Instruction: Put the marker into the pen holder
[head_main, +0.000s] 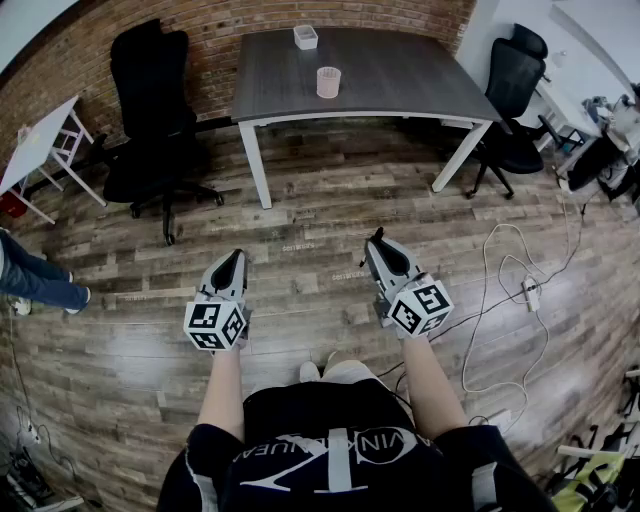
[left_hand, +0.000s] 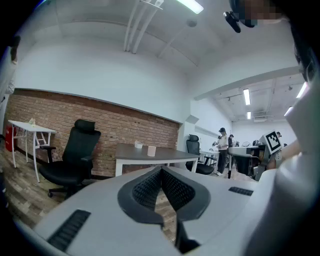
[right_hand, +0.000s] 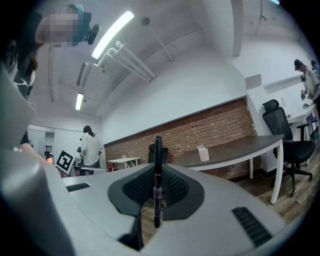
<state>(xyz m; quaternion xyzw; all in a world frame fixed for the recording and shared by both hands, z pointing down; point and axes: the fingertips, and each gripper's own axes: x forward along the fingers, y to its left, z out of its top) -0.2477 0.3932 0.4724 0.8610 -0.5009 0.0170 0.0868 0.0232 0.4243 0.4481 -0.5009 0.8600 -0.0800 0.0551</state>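
- Gripping a black marker (right_hand: 158, 186) upright, the right gripper (head_main: 378, 240) has its jaws closed on the barrel; in the right gripper view the marker stands at frame centre, its tip rising above the pads.
- The left gripper (head_main: 236, 257) has its jaws closed, tips meeting, with nothing between them.
- In the head view both grippers sit in the lower middle of the frame, side by side and apart, above the wooden floor (head_main: 320, 210) and pointing toward the table.
- The pen holder (head_main: 328, 82), a pale pink cup, stands upright on the dark grey table (head_main: 410, 80) at the top centre of the frame, well apart from the marker.
- A white box (head_main: 306, 37) sits behind the pen holder, nearer the brick wall.
- A black office chair (head_main: 150, 110) stands left of the table, in the upper left of the frame.
- A small white table (head_main: 35, 140) shows at the left edge.
- A white cable (head_main: 487, 290) trails over the floor at the right.
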